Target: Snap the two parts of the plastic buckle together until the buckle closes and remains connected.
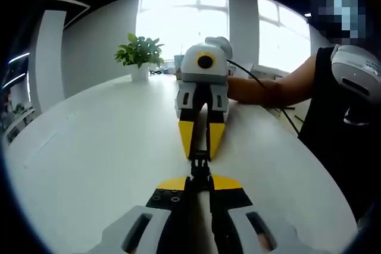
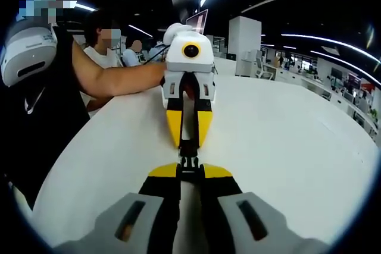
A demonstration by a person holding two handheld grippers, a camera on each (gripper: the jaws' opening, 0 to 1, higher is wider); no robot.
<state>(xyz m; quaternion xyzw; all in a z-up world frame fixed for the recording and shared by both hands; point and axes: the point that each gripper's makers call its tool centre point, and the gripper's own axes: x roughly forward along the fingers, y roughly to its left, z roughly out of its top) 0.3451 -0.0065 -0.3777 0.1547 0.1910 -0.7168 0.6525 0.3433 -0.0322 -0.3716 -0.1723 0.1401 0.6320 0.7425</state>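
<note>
Where the two claws meet nose to nose above the white worktop [image 1: 89,165], the black plastic buckle [image 1: 200,166] hangs between their yellow tips, clear of the surface. In the left gripper view the left claw [image 1: 200,184] rises from the bottom with its jaws drawn narrow, pinching the near end of the buckle. The right claw [image 1: 202,150] faces it from beyond, its yellow jaws converging onto the far end. In the right gripper view the arrangement is mirrored: the right claw [image 2: 189,173] comes up from the bottom, jaws nearly together, gripping one end of the buckle [image 2: 189,157], while the left claw [image 2: 188,141] points down at it from the far side and clasps the other end. The two ends sit in line and close together, though whether the halves are fully latched cannot be told. A person's forearm [image 2: 116,78] reaches in behind the left claw. A potted green plant [image 1: 140,55] stands at the far edge of the worktop before bright windows [image 1: 181,16].
</note>
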